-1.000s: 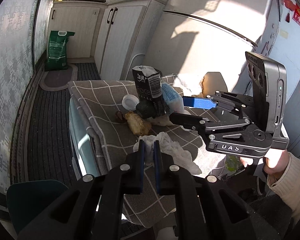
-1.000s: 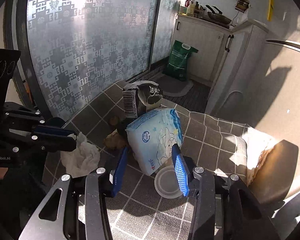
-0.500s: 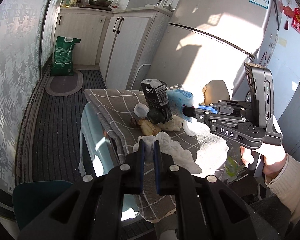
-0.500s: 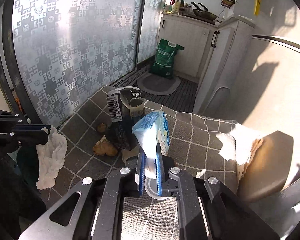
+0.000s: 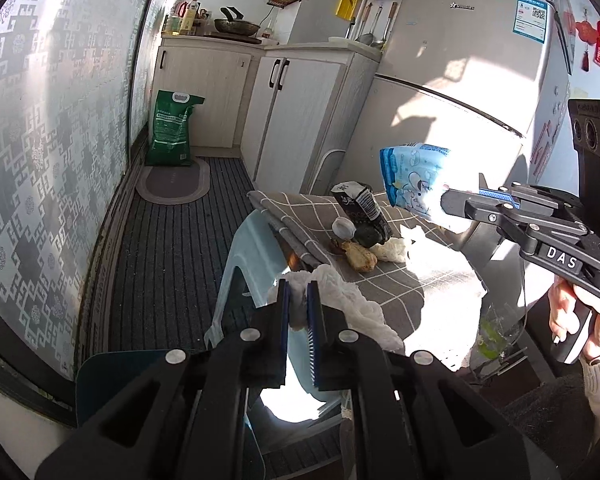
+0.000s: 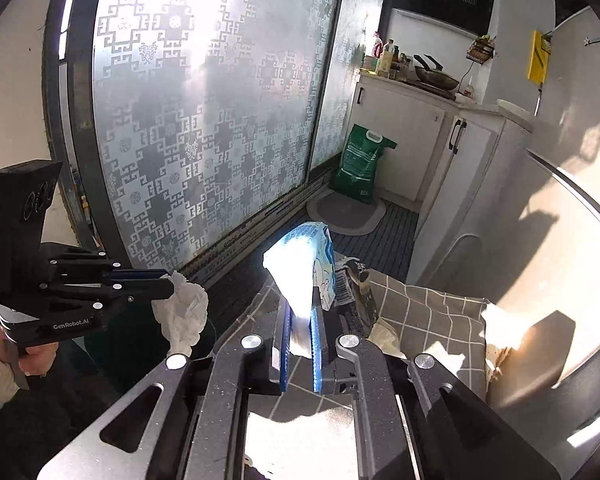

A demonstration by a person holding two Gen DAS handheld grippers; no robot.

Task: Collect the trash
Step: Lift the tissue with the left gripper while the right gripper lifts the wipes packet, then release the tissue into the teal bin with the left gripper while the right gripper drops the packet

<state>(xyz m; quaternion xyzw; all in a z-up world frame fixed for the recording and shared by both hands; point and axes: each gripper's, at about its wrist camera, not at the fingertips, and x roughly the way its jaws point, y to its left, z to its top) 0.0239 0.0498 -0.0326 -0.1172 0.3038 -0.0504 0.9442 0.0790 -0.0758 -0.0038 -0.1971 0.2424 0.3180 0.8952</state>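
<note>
— What have your grippers got hold of?

— My left gripper (image 5: 298,304) is clamped tight on a crumpled white paper tissue (image 5: 340,300), which hangs clear of the grey checked cloth-covered surface (image 5: 384,280). My right gripper (image 6: 300,328) has just been closing, and its blue pads now pinch a light blue printed plastic wrapper (image 6: 306,264), held up in the air above the surface.

— And what's left out there?

— Beyond my left gripper, on the surface, I see a crushed black drink carton (image 5: 360,212), with a small white round lid (image 5: 344,227) just beside it. A brownish lump of food scrap (image 5: 360,258) lies nearer me, touching a pale crumpled scrap (image 5: 392,250).
</note>
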